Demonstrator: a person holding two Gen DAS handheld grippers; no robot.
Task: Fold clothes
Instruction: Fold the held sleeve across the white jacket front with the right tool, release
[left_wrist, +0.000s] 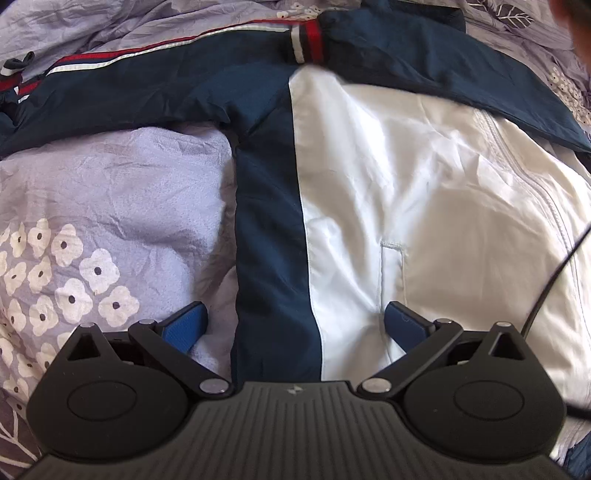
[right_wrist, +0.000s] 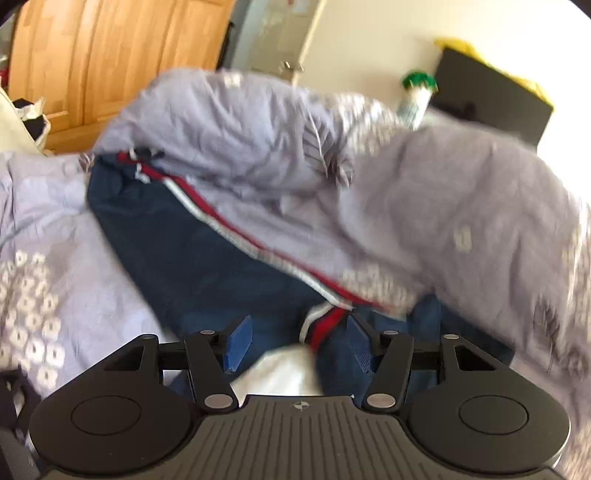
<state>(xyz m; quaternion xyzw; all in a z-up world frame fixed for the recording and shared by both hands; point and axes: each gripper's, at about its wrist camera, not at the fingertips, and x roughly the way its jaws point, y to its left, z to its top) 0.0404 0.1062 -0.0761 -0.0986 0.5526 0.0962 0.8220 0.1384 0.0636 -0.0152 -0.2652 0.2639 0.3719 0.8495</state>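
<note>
While we look down from the left wrist, the jacket lies spread across the lilac floral duvet, white front panel to the right, navy side strip running down the middle toward six o'clock. Our left gripper hangs just over the hem, its jaws spread wide, the blue pads straddling that navy strip without pinching it. One sleeve with its red and white piping stretches out toward ten o'clock; the other arm, with its striped cuff, is already laid across the chest near twelve. We judge the left is parked here to pin or catch the hem for the next fold.

Over to the right wrist, and the view is blurred. Our right gripper sits above the navy cloth, jaws parted about halfway, nothing clamped. The striped cuff lies between the fingertips but looks free of them, so it seems to be let go. The piped sleeve runs away toward eleven o'clock, bunched duvet heaped from twelve to three.
</note>
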